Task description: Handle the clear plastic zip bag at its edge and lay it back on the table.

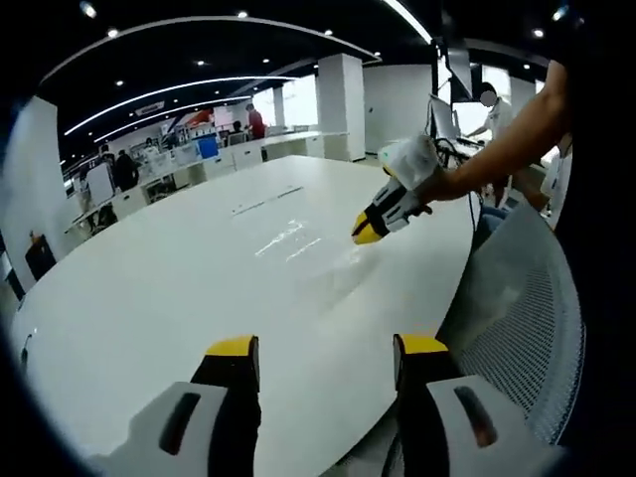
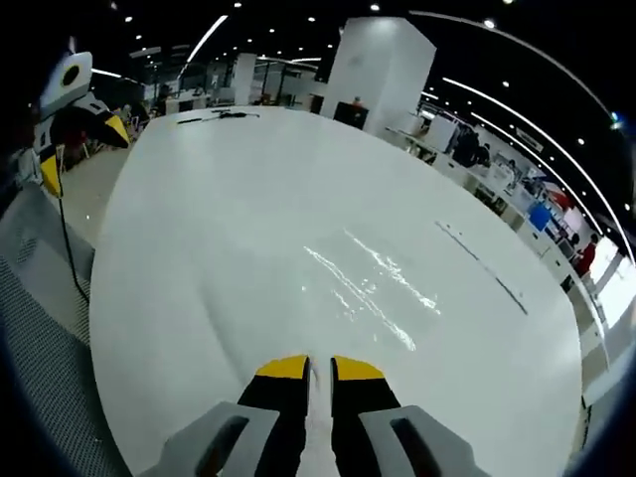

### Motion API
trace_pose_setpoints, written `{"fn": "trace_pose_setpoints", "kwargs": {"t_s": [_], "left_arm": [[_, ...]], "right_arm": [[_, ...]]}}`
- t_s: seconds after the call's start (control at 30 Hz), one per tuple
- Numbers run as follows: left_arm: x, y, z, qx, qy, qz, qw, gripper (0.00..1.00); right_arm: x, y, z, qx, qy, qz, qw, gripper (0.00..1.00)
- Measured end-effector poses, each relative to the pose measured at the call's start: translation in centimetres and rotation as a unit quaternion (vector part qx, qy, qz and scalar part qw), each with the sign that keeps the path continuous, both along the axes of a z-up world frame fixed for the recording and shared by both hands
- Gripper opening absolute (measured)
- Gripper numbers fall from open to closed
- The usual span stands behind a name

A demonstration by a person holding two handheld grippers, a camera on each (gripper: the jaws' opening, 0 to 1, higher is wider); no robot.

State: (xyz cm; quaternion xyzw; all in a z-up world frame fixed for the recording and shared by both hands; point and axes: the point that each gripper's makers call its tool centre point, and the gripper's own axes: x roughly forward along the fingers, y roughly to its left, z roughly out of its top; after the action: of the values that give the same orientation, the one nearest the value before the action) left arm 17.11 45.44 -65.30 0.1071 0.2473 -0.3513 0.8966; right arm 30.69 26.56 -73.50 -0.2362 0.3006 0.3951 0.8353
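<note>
Slippage is the risk: right gripper pinches the bag edge thinly on the counter; left gripper hangs apart, unable to help.

Both views look forward along their own tongs, low and near over the shared white counter, from opposite sides.

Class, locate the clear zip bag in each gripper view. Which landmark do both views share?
Left gripper view: clear zip bag mid-picture on the white table, beside the right gripper.
Right gripper view: glinting bag centre, just above that gripper's jaws.
Shared landmark: the right gripper.
</note>
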Motion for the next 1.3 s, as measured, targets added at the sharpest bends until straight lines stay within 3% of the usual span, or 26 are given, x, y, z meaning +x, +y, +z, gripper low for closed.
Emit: {"fn": "trace_pose_setpoints", "kwargs": {"t_s": [0.27,0.47,0.83,1.3], "left_arm": [[-0.5,-0.6,-0.6,0.001,0.001,0.002,1.0,0.54],[-0.6,-0.9,-0.7,0.002,0.0,0.0,1.0,0.54],[-0.5,-1.2,-1.0,-0.004,-0.005,0.002,1.0,0.55],[-0.7,-1.8,-0.8,-0.037,-0.004,0.018,0.9991,0.58]], "right_arm": [[-1.7,-1.6,1.8,0.054,0.004,-0.039,0.9977,0.13],[-3.3,-2.9,2.6,0.064,0.001,-0.049,0.9968,0.16],[-6.1,-5.1,4.7,0.097,-0.006,-0.066,0.993,0.35],[-11.0,-7.8,5.9,0.114,-0.006,-0.079,0.9903,0.53]]}}
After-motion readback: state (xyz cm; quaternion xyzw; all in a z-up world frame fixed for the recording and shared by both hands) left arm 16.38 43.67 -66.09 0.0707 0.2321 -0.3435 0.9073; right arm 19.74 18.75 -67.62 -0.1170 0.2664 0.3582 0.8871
